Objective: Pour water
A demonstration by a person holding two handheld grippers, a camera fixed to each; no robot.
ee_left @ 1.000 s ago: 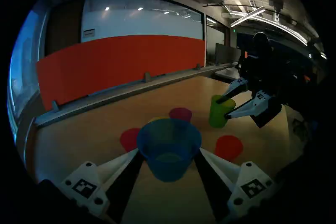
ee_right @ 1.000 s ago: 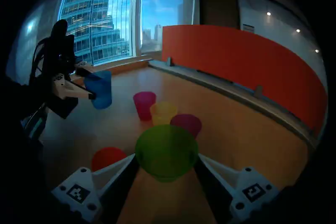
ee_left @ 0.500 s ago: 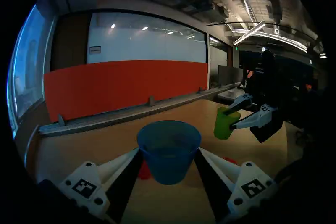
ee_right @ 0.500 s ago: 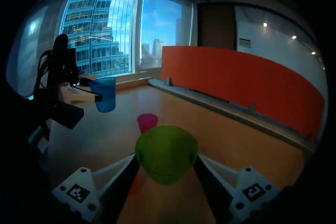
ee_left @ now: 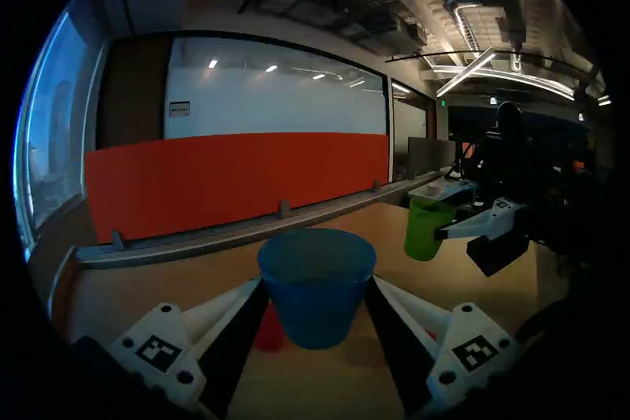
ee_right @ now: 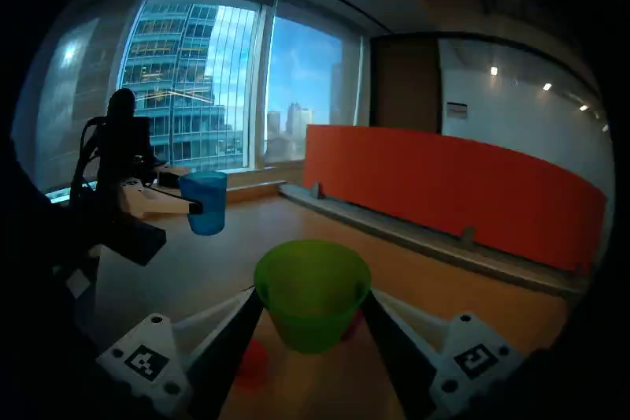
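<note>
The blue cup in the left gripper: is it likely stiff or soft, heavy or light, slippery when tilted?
The blue cup looks like thin translucent plastic, so it is probably light and slightly squashy in the left gripper. Its smooth tapered wall might slide if tilted. Water inside is hard to see, so its weight is uncertain.

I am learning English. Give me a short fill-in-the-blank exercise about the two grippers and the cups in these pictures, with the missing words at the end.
1. The left gripper is shut on the blue cup and holds it ___, not tilted.
2. In the left gripper view, the green cup, clamped in the right gripper, shows to the ___ of the blue cup.
3. The small cup on the wooden table is ___ in colour.

Missing words: upright, right, red.
</note>
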